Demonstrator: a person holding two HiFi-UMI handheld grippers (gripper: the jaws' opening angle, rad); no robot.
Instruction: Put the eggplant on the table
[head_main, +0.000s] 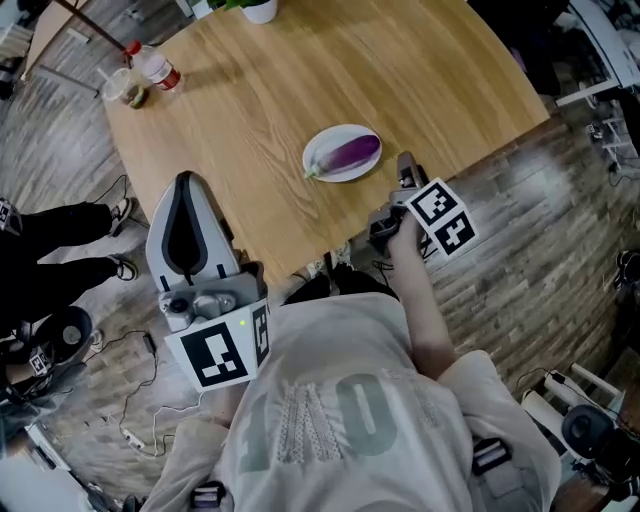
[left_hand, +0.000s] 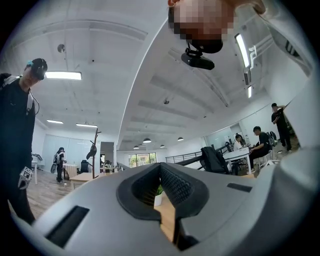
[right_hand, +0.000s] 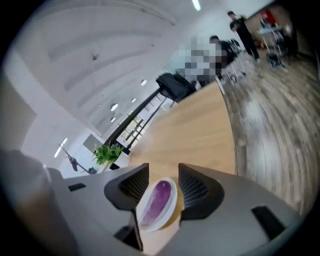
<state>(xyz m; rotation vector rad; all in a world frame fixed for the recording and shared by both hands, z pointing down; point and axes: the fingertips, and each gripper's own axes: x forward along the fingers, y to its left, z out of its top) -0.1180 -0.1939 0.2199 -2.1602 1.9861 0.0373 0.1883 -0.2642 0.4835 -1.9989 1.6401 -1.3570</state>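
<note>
Your right gripper view is smeared with blur, and your head view hides most of the right gripper (head_main: 404, 160) behind its marker cube. Your left gripper view is nearly all ceiling and office, with only a sliver of wood showing below the pads. The pale wooden table (head_main: 300, 70) stands on a plank floor (head_main: 540, 230). The eggplant (head_main: 349, 152) lies on a white plate (head_main: 335, 135) near the table's front edge. Your right tongs stand wide apart and empty, near the plate but clear of it. Your left gripper (head_main: 185, 190) has its tongs together on nothing. A bottle (head_main: 155, 68) and a cup (head_main: 125, 88) sit at the far corner, well apart from the plate.
</note>
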